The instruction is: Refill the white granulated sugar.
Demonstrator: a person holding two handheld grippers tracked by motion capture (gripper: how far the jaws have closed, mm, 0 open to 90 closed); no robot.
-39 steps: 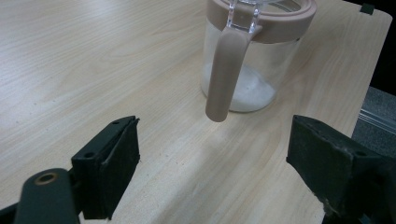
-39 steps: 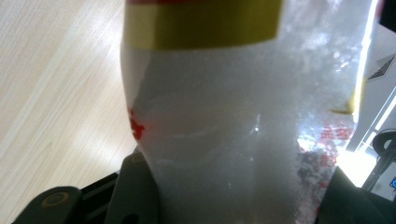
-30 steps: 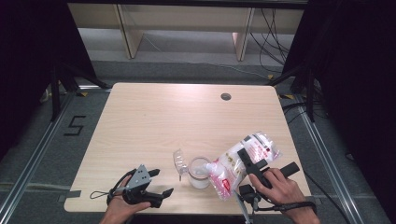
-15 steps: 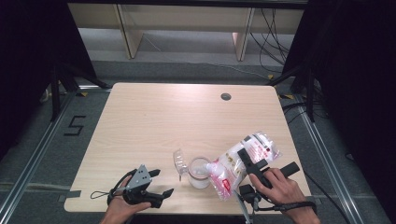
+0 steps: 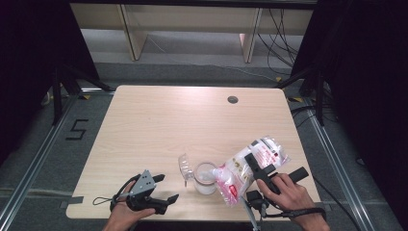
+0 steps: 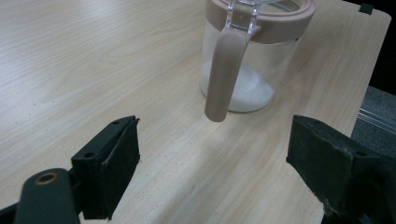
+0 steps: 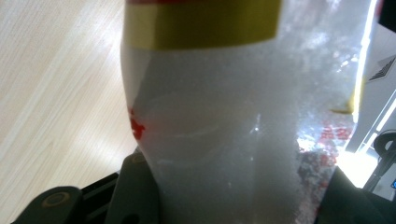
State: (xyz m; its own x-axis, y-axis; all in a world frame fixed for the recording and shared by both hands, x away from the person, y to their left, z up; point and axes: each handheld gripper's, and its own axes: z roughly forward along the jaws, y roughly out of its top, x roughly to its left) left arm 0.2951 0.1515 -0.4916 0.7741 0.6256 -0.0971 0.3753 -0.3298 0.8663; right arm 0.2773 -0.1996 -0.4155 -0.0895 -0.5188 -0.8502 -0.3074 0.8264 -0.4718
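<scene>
I am pouring white granules out of a plastic bag (image 5: 250, 166) into the lidded jar (image 5: 205, 177) that stands near the front edge of the worktop (image 5: 192, 120). My right tool (image 5: 257, 168) is clenched around the middle of the bag, which I hold tilted with its mouth down over the jar's open top. In the right gripper view the bag (image 7: 233, 116) sits between the jaws, with the granules heaped toward the low end. The jar's hinged lid (image 5: 184, 166) stands flipped up on the side away from the bag, so the opening is free.

My left tool (image 5: 153, 190) rests released on the worktop, well apart from the jar, jaws spread with nothing between them. In the left gripper view I look straight at the jar (image 6: 254, 56): a pink rim, a pink handle (image 6: 224, 74) hanging toward me, and a low layer of white granules at the bottom.

To do this well, I judge that I should keep the bag's mouth right over the middle of the jar and raise the bag's far end slowly, so the granules run in a thin stream rather than a rush. I must not squeeze harder, since that could choke the flow or burst the bag. The jar is light and unheld, so I should not lean the bag on its rim. If it starts to slide, my left tool could steady it by the handle.
</scene>
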